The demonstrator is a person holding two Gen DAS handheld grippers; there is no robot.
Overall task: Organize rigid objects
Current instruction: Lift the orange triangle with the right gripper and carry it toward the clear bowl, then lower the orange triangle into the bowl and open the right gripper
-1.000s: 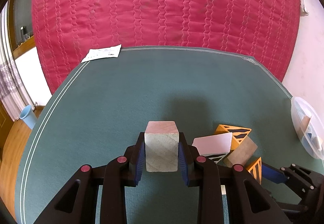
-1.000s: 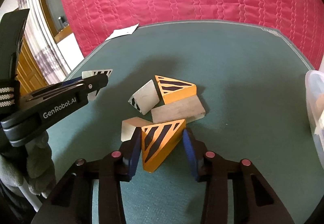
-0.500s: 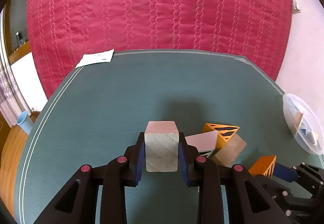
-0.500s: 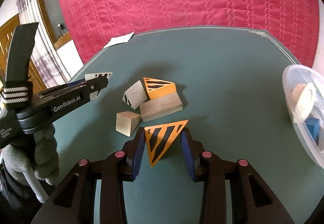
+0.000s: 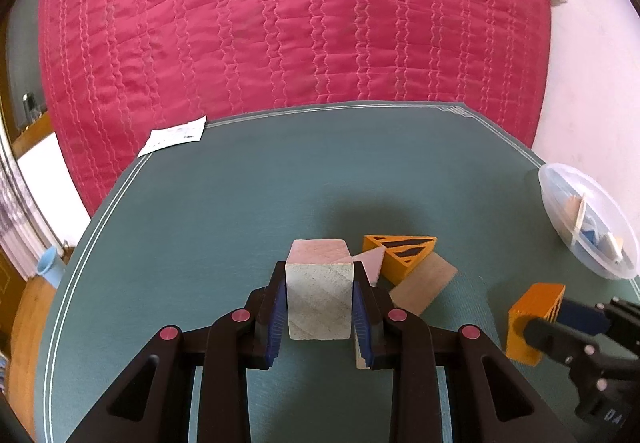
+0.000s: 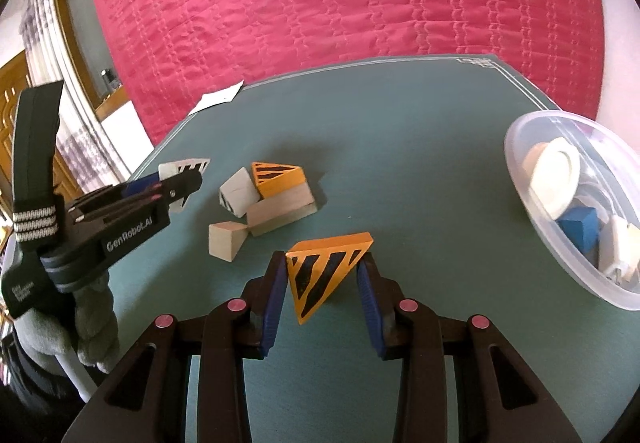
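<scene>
Blocks in both grippers at once. The left gripper (image 5: 320, 305) is clamped on a pale wooden cube (image 5: 319, 293), blue pads flat against two opposite faces, which is the sensible hold on a square-sided piece. It hangs above the green mat (image 5: 224, 227), the cube's shadow falling ahead of the fingers.

Over to the right gripper (image 6: 323, 283): jaws closed on an orange striped wedge (image 6: 322, 275), pinched near its wide top edge with the point hanging down toward the mat, so the grip looks less secure than the cube's.

Ahead and to the left of the right gripper lies the loose pile: another orange striped wedge (image 6: 277, 175), a white block (image 6: 237, 191), a plain rectangular block (image 6: 280, 209) and a small pale wedge (image 6: 226, 241), bunched and touching.

Off to its right sits the clear plastic tub (image 6: 532, 227), already holding a blue block (image 6: 579, 230) and some white pieces. That looks like the drop-off, and the wedge appears headed that way. From the left gripper's side, the tub sits well off to its right, past the pile.
</scene>
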